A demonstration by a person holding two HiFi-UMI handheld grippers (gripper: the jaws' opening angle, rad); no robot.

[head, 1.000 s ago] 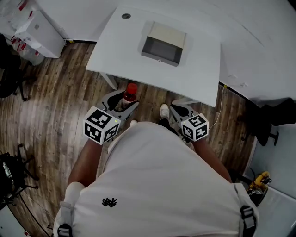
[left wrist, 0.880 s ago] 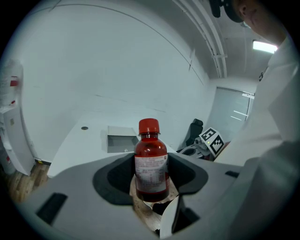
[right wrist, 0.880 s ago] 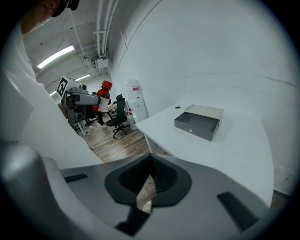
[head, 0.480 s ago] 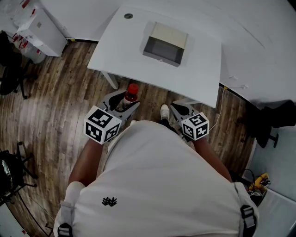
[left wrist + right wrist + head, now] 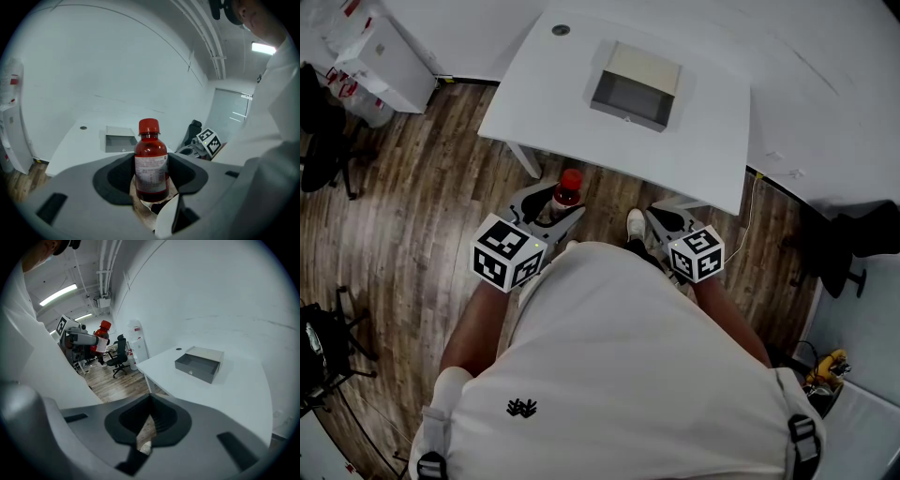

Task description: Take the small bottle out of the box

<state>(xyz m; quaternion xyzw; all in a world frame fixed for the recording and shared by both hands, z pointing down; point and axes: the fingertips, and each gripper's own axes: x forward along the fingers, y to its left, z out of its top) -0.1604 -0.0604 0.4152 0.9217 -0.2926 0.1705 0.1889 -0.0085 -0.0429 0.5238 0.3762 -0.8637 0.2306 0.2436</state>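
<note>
A small bottle (image 5: 565,192) of red liquid, with a red cap and a white label, stands upright between the fingers of my left gripper (image 5: 551,202). In the left gripper view the pads press on both sides of the bottle (image 5: 151,165). It is held over the wooden floor, just short of the white table's (image 5: 703,150) near edge. The grey box (image 5: 633,86) lies on the table with its open side facing me and looks empty. My right gripper (image 5: 664,221) hangs beside the left one, jaws closed together with nothing between them (image 5: 150,401).
A white cabinet (image 5: 384,61) stands at the far left by the wall. Black office chairs sit at the left (image 5: 323,159) and right (image 5: 844,244). A cable (image 5: 748,211) trails down past the table's right corner. The person's body fills the lower frame.
</note>
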